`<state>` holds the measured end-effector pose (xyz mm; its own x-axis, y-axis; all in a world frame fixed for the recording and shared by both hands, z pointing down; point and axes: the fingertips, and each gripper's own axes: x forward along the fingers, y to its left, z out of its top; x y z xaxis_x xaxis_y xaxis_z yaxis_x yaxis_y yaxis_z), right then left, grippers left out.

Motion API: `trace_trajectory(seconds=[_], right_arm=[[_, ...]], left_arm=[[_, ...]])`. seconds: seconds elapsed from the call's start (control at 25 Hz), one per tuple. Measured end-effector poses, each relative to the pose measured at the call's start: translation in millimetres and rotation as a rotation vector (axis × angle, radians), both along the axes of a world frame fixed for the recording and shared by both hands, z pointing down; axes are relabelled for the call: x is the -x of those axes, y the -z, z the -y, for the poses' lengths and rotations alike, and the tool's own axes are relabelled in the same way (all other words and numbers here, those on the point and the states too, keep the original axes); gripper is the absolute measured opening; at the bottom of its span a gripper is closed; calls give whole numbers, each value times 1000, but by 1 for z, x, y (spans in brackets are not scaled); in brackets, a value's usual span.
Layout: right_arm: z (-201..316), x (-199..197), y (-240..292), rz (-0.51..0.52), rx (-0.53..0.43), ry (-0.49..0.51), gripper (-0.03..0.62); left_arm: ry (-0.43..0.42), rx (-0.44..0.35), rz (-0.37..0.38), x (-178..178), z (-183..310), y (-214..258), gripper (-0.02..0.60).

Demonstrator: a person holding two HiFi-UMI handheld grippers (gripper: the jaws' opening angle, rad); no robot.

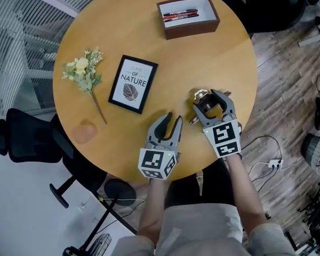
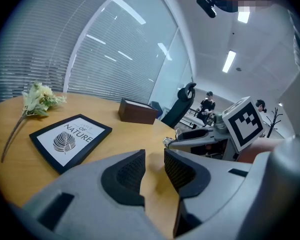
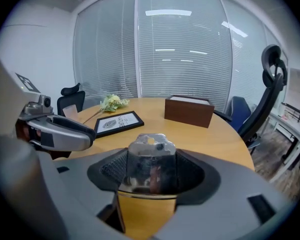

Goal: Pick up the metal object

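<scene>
Metal object stands upright, clamped between the right gripper's pads; left gripper sits just beside it, jaws narrowly apart, empty.

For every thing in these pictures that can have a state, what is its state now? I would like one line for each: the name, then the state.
right gripper, shut on the metal object
metal object, gripped between the right gripper's pads
left gripper, jaws slightly apart, nothing between them
picture frame, lying flat, face up
flower sprig, lying flat
box, open at the top, pens inside
</scene>
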<state>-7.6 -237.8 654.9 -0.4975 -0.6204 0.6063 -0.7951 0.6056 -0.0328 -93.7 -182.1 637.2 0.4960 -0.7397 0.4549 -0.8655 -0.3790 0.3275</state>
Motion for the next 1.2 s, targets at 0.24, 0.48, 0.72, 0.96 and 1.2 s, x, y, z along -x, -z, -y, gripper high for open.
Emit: trace_trajectory(seconds=[0.24,0.48,0.72,0.96,1.2], right_arm=[[-13,-4,22,14,-12,-16,282],[-27,-9,42,9,-30,-35,282],[-43,-10,63,26,-42,-45,282],[-55,-13,82,36,-71,-56,281],[-74,-18,103,59,-90,-84,281]], left_arm=[[0,-9,-13,0,-4,18,114],[17,-23,-29,6,-5,37,114],[10,-43,-34,4,-9,61,114],[-13,-64,-32,-5,-17,81,114],[-26,-81,-23,-8,-29,107,114]])
